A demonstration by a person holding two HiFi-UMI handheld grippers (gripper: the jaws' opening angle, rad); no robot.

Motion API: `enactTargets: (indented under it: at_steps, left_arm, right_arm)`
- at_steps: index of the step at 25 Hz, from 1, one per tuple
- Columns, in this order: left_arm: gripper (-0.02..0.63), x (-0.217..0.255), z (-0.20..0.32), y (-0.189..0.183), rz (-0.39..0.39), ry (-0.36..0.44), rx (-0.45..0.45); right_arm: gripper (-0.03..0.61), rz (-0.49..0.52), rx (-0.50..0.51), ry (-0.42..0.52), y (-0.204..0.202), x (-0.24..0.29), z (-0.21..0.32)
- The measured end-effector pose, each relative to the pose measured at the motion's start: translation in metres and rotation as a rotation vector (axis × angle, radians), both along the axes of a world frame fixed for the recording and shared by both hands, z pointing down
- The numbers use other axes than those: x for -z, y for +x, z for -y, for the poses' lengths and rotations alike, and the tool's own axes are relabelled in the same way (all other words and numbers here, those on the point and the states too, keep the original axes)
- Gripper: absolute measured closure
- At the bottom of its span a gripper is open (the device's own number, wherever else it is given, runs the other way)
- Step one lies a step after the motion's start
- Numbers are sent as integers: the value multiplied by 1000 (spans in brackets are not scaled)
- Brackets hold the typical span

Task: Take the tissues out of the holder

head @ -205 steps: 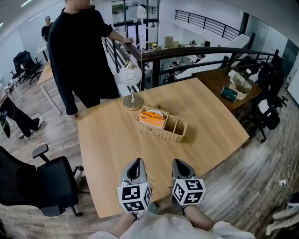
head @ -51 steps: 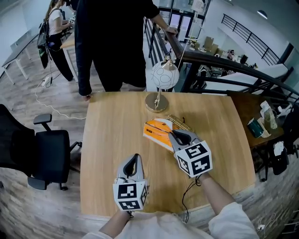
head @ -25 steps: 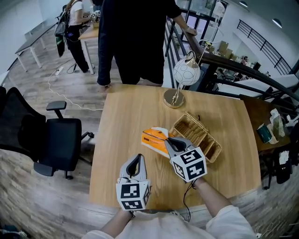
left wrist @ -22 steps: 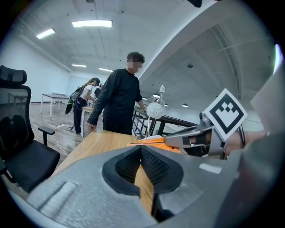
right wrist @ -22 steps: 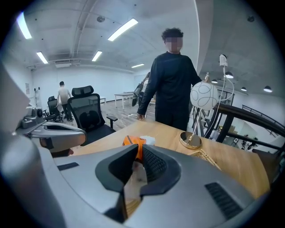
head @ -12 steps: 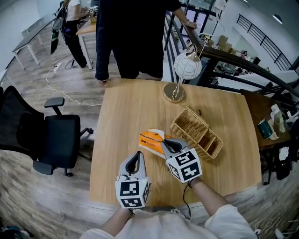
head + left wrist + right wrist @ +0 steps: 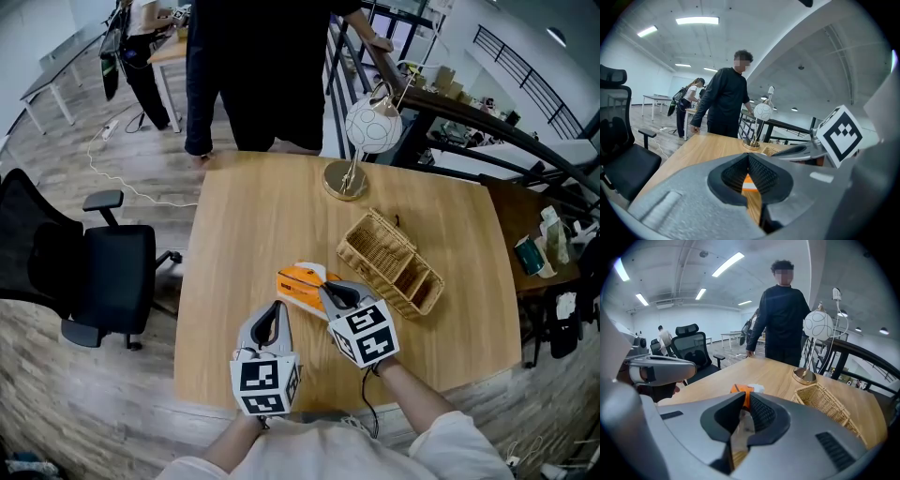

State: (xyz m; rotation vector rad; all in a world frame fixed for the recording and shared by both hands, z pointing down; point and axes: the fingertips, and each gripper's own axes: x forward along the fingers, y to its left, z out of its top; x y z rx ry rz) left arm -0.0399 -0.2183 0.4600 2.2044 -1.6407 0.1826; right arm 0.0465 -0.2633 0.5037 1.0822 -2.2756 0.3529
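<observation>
Your right hand-held gripper (image 7: pixel 330 292) was pinched narrow on the near edge of the orange tissue pack (image 7: pixel 298 284). The pack was already out of the wicker holder (image 7: pixel 349 255) and lay low just left of it, though I could not tell whether it touched the desk (image 7: pixel 244 234). I judged you needed to lay it flat before parting the jaws, clear of the holder and of your left hand-held gripper (image 7: pixel 274 317), which stood beside it, closed and empty.

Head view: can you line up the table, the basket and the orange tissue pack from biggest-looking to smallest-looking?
1. table
2. basket
3. orange tissue pack, smallest even though the right gripper hides part of it
</observation>
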Motion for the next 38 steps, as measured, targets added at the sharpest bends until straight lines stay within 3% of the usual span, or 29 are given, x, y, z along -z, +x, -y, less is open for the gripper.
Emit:
enactTargets:
  at_steps: [38]
  left_arm:
    - [612, -35, 4, 34, 23, -82, -52]
  right_arm:
    - [549, 45, -38, -156, 30, -62, -45]
